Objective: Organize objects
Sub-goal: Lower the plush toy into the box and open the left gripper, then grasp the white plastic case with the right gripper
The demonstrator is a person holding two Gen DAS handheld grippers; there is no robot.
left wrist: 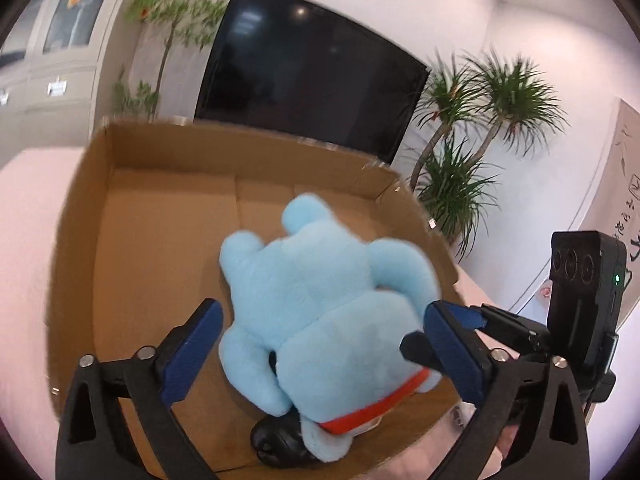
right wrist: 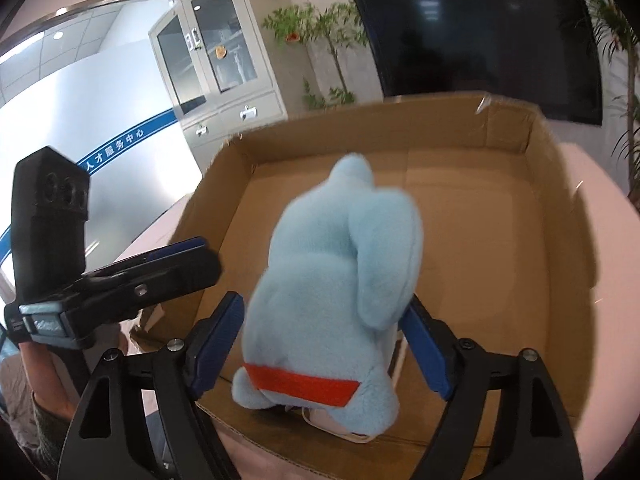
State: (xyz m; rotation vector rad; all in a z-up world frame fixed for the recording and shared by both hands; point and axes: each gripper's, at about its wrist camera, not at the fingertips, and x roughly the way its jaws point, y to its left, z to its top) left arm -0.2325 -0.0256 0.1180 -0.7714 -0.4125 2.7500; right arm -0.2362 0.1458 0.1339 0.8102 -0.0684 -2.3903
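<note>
Left wrist view: the light blue plush toy [left wrist: 324,312] lies inside the open cardboard box [left wrist: 168,240], toward the box's near wall, head end nearest the camera.
Toy's place: on the box floor, its red collar [left wrist: 380,408] and black nose [left wrist: 276,440] close to the near rim.
Left gripper [left wrist: 324,344]: jaws spread wide to either side of the toy, pads clear of the fur; released.
Right gripper [right wrist: 324,344]: jaws apart on both sides of the toy's body. The pad nearer the box's right wall sits tight against the fur, yet I see no squeeze, so I judge it released.
Handling: likely light, soft and squashy, not fragile; fur may slip under smooth pads.
Where to hold: across the thick torso, just beyond the collar from the near rim, not by an ear or limb, which would flop.
Landmark: all places given against the box.
</note>
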